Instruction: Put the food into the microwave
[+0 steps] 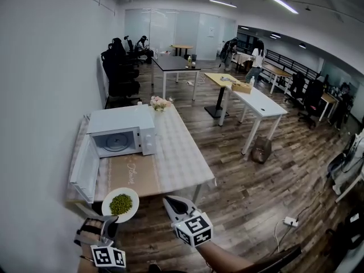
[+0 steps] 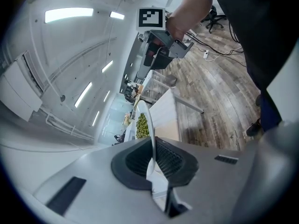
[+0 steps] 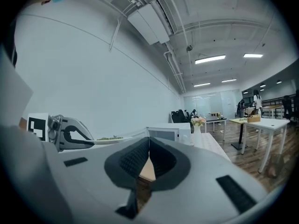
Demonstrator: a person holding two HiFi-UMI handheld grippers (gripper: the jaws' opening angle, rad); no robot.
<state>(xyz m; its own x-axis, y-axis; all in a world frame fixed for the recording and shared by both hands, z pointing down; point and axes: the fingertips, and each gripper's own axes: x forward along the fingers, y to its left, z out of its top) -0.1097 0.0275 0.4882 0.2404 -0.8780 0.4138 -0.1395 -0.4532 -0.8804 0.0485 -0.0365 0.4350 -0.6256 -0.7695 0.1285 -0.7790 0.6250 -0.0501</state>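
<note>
Left gripper, lower left, clenched on rim of plate bearing green food; right gripper closed, empty; microwave door open, left of centre.

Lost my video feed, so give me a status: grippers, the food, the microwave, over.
Left gripper shut on plate rim, green food aboard. Right gripper shut, empty. Microwave door open, nothing blocking.
</note>
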